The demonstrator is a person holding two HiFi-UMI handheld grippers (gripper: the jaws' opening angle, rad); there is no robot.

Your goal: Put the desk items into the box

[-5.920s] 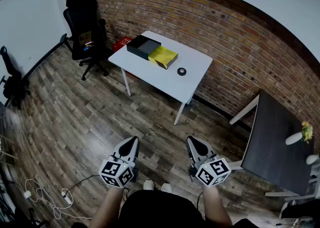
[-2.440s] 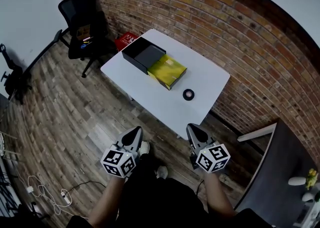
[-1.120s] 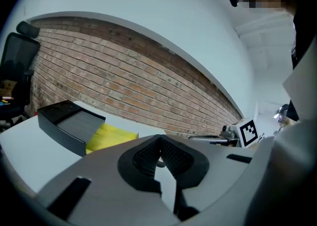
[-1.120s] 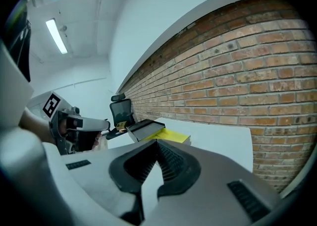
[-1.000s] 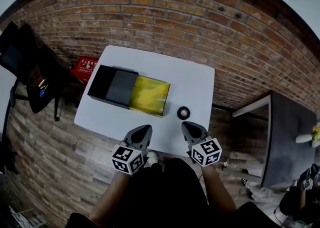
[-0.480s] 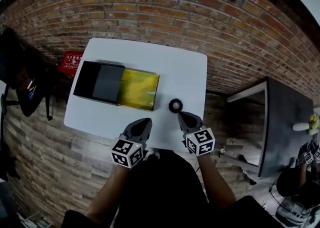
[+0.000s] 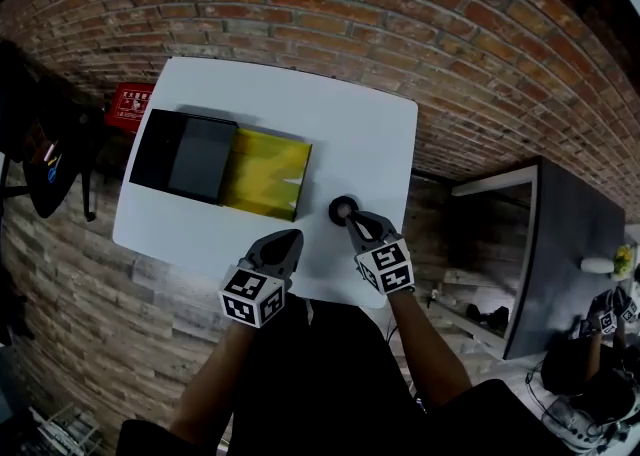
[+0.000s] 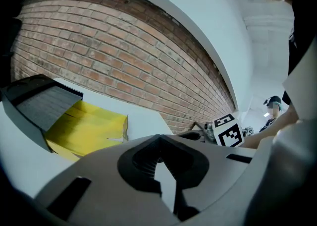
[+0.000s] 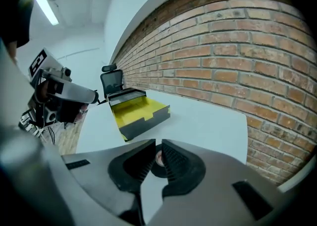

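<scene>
A white table [image 7: 335,129] carries a black box with a yellow inside [image 7: 265,174]; its black lid [image 7: 185,156] lies slid off to the left. A small black tape roll [image 7: 343,209] lies right of the box. My right gripper [image 7: 355,221] is shut, its tips just short of the roll and holding nothing. The right gripper view shows the roll [image 9: 158,160] past the closed tips [image 9: 158,141], with the box [image 9: 138,111] farther off. Over the table's near edge my left gripper [image 7: 290,239] hovers shut and empty, and its own view shows the box [image 8: 86,128] ahead to the left.
A brick wall [image 7: 330,14] runs behind the table. A red crate [image 7: 130,104] and a black office chair [image 7: 40,144] stand at the left. A dark table [image 7: 560,244] stands at the right. Wooden floor [image 7: 90,274] surrounds the table.
The person has walked up to the table. Over the last second the right gripper moved forward to the tape roll, and the left gripper came over the near edge.
</scene>
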